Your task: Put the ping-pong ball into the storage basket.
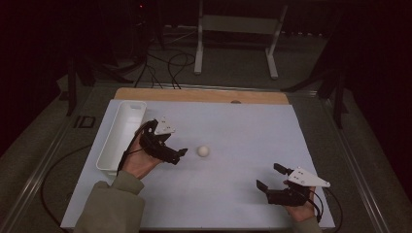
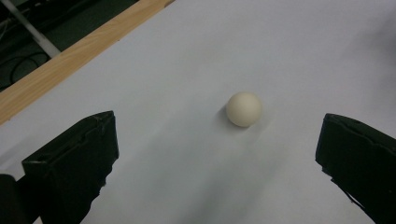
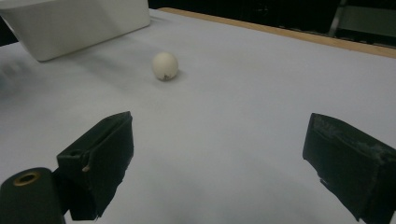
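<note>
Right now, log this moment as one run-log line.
left gripper: open, near ball | right gripper: open, idle | ball: on table, untouched | bin: left

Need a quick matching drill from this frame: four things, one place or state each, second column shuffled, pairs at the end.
Things:
1. ball
2. tray
3. left tongs
4. right tongs

Place or state:
A. open, near the table's front right corner
B. long and white, along the table's left edge
C. open, just left of the ball, aimed at it
D. loose on the white sheet near mid-table, touched by nothing

Pairs: 1-D, 2-B, 3-C, 4-A
</note>
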The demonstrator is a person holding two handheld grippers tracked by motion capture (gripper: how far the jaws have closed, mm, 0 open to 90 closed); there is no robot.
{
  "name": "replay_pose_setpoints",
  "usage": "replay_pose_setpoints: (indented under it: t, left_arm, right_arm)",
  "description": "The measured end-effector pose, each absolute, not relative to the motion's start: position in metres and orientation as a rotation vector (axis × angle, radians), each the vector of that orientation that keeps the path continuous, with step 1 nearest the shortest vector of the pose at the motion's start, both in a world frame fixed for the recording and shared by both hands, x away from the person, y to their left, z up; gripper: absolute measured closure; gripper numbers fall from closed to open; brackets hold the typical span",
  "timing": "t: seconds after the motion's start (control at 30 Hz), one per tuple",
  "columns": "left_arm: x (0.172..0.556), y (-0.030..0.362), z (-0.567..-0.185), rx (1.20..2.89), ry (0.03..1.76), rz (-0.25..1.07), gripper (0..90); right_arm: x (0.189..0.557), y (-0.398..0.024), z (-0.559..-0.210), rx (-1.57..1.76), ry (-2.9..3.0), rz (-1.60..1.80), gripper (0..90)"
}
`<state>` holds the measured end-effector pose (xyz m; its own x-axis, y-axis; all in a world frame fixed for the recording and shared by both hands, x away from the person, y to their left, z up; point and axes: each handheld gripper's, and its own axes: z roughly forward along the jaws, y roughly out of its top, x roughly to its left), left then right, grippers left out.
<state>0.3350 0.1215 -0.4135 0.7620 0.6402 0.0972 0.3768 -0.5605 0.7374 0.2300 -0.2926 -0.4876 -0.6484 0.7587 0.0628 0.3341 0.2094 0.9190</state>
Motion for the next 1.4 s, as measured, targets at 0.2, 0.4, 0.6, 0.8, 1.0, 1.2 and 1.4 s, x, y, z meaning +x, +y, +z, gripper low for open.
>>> replay_pose_setpoints:
  t: [0.2,0.4,0.6,0.8,1.0,1.2,1.4]
  left_arm:
    - [0.339,0.111,-0.417,2.246,0.740,0.456,0.0]
    - [0.342,0.101,-0.420,2.266,0.730,0.448,0.0]
    - [0.346,0.095,-0.423,2.285,0.729,0.438,0.0]
    - [0.350,0.087,-0.426,2.304,0.726,0.425,0.0]
    - [0.354,0.077,-0.429,2.323,0.720,0.409,0.0]
    - [0.358,0.070,-0.435,2.336,0.728,0.385,0.0]
    - [0.361,0.064,-0.440,2.351,0.735,0.368,0.0]
  right_arm:
    - [0.230,-0.293,-0.488,1.015,2.085,1.427,8.0]
    - [0.230,-0.294,-0.488,1.021,2.083,1.429,8.0]
    - [0.230,-0.294,-0.488,1.020,2.085,1.429,8.0]
    - [0.230,-0.294,-0.488,1.020,2.085,1.431,8.0]
    - [0.230,-0.295,-0.488,1.021,2.084,1.432,8.0]
    - [0.230,-0.295,-0.488,1.019,2.082,1.432,8.0]
    - [0.230,-0.295,-0.488,1.022,2.086,1.431,8.0]
